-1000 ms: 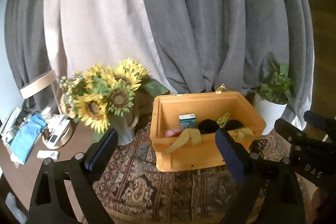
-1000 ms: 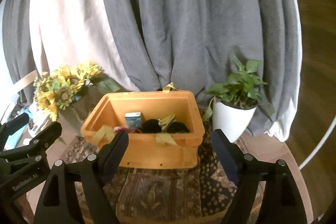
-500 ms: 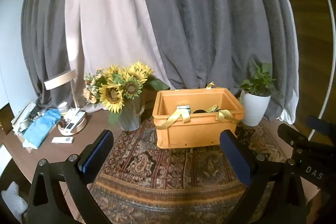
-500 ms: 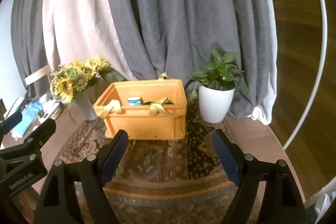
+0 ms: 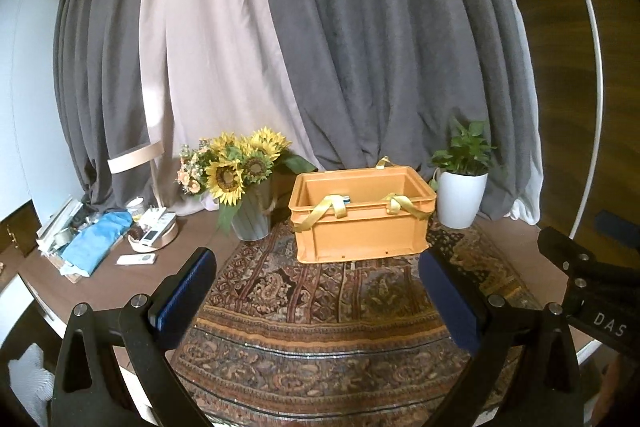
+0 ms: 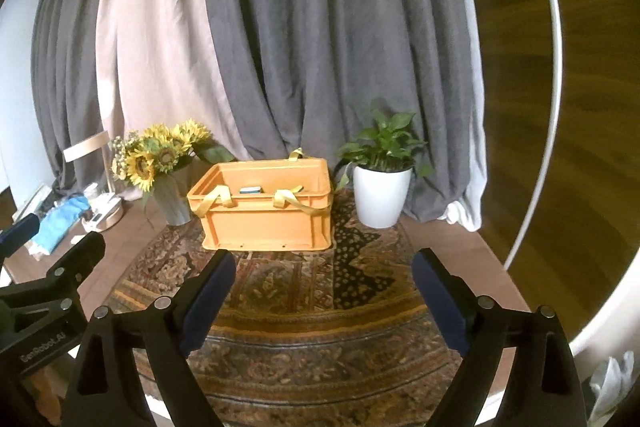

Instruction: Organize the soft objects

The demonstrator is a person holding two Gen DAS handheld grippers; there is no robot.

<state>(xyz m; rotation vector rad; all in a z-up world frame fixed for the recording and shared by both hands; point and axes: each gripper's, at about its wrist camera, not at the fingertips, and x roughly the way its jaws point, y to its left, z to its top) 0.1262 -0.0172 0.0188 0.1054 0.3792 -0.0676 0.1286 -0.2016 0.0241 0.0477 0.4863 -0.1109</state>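
An orange crate (image 5: 360, 227) with yellow strap handles (image 5: 334, 209) stands on a patterned rug (image 5: 320, 307); it also shows in the right wrist view (image 6: 268, 223). Only the top of a blue-and-white box (image 6: 251, 189) shows over its rim; the rest of its contents are hidden. My left gripper (image 5: 316, 297) is open and empty, well back from the crate over the rug. My right gripper (image 6: 322, 299) is open and empty, beside the left one (image 6: 48, 287).
A vase of sunflowers (image 5: 240, 183) stands left of the crate and a white potted plant (image 5: 460, 195) right of it. A blue cloth (image 5: 96, 239), remotes and clutter lie at the far left. Curtains hang behind. The round table edge (image 6: 532, 307) curves at the right.
Both grippers have pulled back and up from the crate, which now looks smaller and farther away. Its contents have dropped out of sight behind the rim. Both stay open.
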